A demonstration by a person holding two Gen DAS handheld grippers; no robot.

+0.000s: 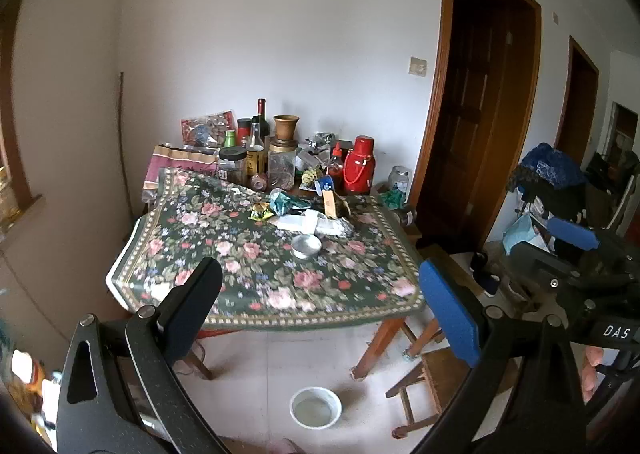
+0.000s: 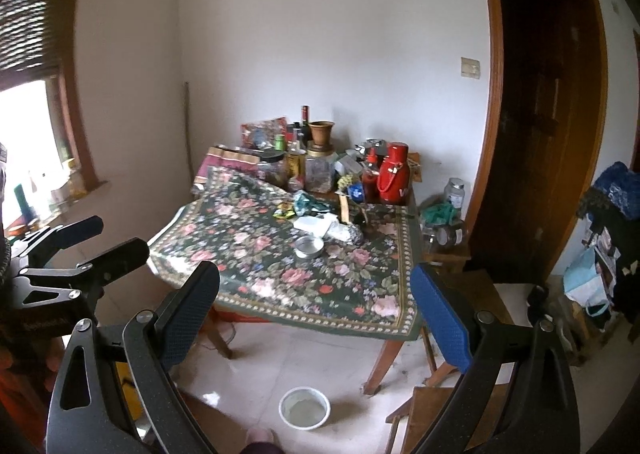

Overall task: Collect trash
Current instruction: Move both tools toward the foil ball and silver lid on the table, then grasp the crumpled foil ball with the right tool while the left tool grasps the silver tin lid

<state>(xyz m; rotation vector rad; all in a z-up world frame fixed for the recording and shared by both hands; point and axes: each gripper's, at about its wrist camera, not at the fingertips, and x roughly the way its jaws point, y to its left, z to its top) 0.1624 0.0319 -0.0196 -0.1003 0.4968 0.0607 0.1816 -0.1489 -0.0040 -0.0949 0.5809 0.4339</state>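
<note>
Now both claws, left (image 1: 320, 286) and right (image 2: 316, 286), hanging wide apart, holding nothing, well away from worktop (image 1: 280, 294). Trash (image 1: 308, 215) lying mid-worktop near tin (image 1: 306, 246). Risk: reaching in, knocking bottles (image 1: 256, 145) behind.

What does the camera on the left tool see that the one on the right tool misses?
Only the left view shows the right gripper and a second brown doorway beyond. Only the right view shows the left gripper and the bright window. Both share the floral-cloth table, red thermos, small metal tin, crumpled wrappers and white floor bowl.
</note>
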